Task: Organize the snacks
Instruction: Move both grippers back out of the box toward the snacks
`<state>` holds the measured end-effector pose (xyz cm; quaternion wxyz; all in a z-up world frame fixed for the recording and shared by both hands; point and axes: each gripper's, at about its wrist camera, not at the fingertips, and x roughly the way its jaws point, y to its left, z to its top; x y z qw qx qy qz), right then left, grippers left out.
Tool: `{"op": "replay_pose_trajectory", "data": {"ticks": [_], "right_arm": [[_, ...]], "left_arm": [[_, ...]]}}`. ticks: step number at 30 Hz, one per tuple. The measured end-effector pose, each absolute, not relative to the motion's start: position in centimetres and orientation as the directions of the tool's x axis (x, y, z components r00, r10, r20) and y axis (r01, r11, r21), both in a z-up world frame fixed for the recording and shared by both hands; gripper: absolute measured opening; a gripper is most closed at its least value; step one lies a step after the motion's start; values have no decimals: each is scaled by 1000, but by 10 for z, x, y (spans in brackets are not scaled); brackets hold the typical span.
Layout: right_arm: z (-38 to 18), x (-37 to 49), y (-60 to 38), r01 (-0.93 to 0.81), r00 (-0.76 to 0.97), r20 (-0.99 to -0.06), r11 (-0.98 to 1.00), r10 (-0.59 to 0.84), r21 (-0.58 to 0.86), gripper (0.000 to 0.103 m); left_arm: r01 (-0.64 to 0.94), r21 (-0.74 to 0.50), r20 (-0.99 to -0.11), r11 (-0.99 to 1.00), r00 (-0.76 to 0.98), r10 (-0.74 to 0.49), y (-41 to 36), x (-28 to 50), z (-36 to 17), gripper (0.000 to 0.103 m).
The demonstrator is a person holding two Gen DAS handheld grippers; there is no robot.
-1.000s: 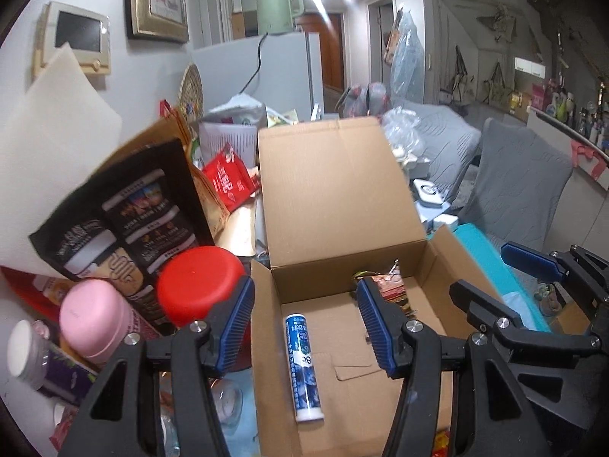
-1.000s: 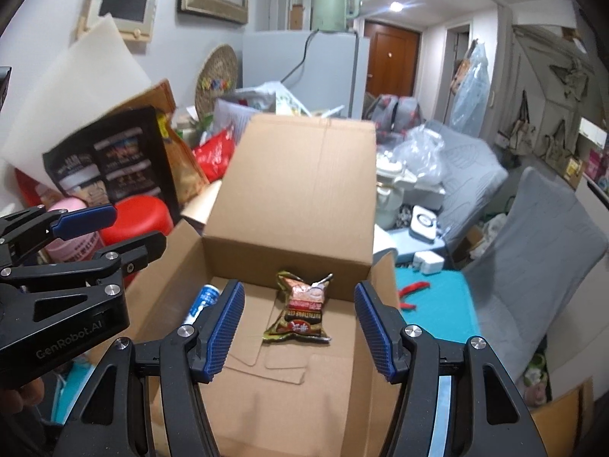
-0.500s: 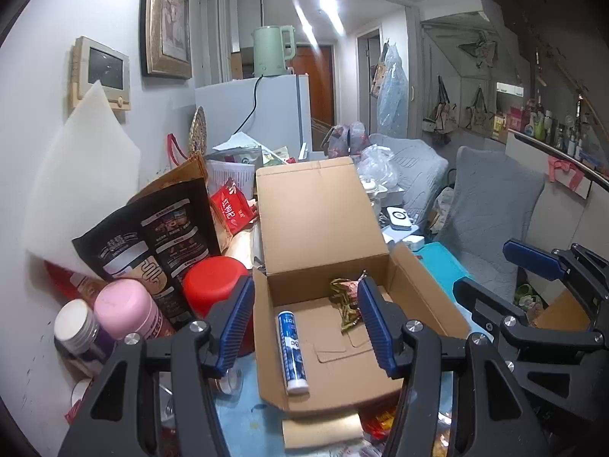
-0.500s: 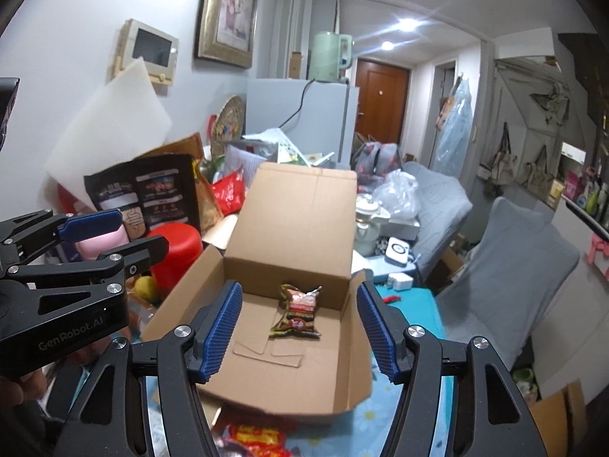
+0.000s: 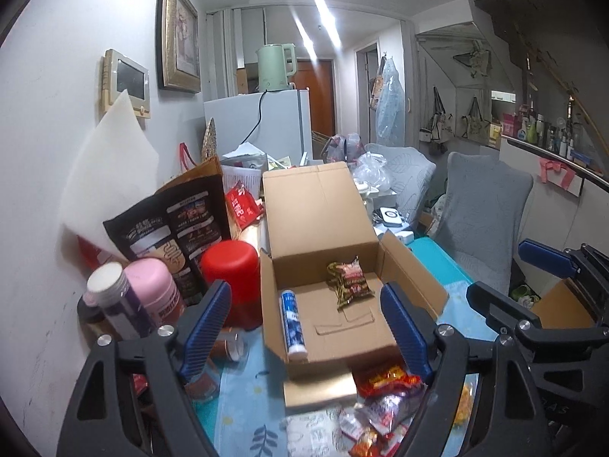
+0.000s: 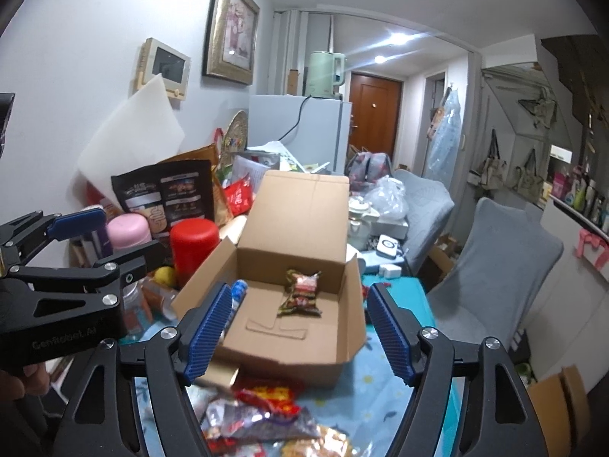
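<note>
Box (image 5: 327, 304) farther off — cluttered blue tablecloth (image 5: 243, 400)

Room evenly lit, moderately bright, by ceiling lights (image 6: 394, 38). In the left wrist view they smear into long diagonal glare streaks (image 5: 312, 0). Strong fisheye bending; black vignette in all corners. Soft shadow inside the cardboard box (image 6: 281, 262). Near snack packets (image 6: 262, 419) blurred; far doorway hazy. Colours slightly washed out, faint bluish cast.

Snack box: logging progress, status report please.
Left gripper and right gripper open, jaws just widening, nothing held. Cardboard box holds snack packet and blue tube. Loose snacks remain outside.
</note>
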<state>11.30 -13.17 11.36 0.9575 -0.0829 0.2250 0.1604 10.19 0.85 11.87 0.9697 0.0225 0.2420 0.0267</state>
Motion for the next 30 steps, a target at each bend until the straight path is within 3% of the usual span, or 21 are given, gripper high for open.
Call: {"op": "replay_pose_trajectory", "data": {"ticks": [30], "right_arm": [[10,44,-139,-346,739,-611,938,284,18,74]], "left_arm": [[49,-1,-631,999,775,-38,9,50,24,81]]}}
